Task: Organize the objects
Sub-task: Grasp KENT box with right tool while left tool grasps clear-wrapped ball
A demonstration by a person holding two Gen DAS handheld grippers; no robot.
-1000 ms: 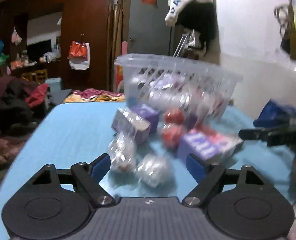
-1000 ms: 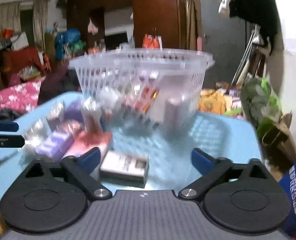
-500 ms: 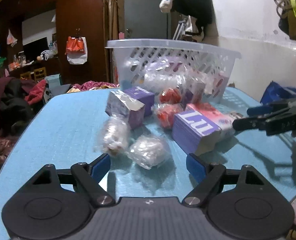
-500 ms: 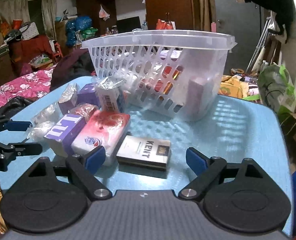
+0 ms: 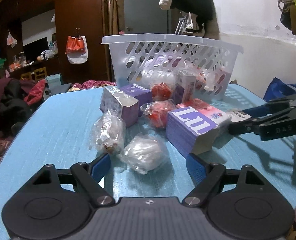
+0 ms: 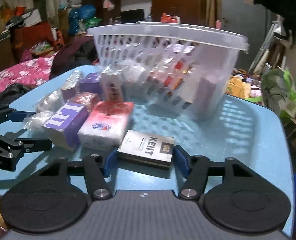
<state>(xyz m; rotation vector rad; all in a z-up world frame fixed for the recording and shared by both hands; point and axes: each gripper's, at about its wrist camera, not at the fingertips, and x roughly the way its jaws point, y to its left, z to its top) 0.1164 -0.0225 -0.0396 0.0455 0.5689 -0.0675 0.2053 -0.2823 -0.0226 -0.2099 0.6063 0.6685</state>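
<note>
A clear plastic basket (image 5: 168,46) holding several packets stands at the far side of the blue table (image 5: 58,124); it also shows in the right wrist view (image 6: 168,34). In front lie purple boxes (image 5: 190,124), a pink pack (image 6: 108,124), red wrapped balls (image 5: 160,112) and clear wrapped bundles (image 5: 146,154). My left gripper (image 5: 148,166) is open, just short of a clear bundle. My right gripper (image 6: 145,163) has its jaws either side of the near end of a KENT cigarette pack (image 6: 148,146), close to its edges; contact is unclear.
The right gripper (image 5: 267,118) reaches in from the right in the left wrist view. The left gripper (image 6: 12,140) shows at the left edge in the right wrist view. A blue bag (image 5: 281,90) sits beyond the table's right edge. Cluttered room behind.
Both grippers moved forward toward the objects. The right gripper's jaws narrowed from wide open to either side of the KENT pack. The left gripper stayed open.
</note>
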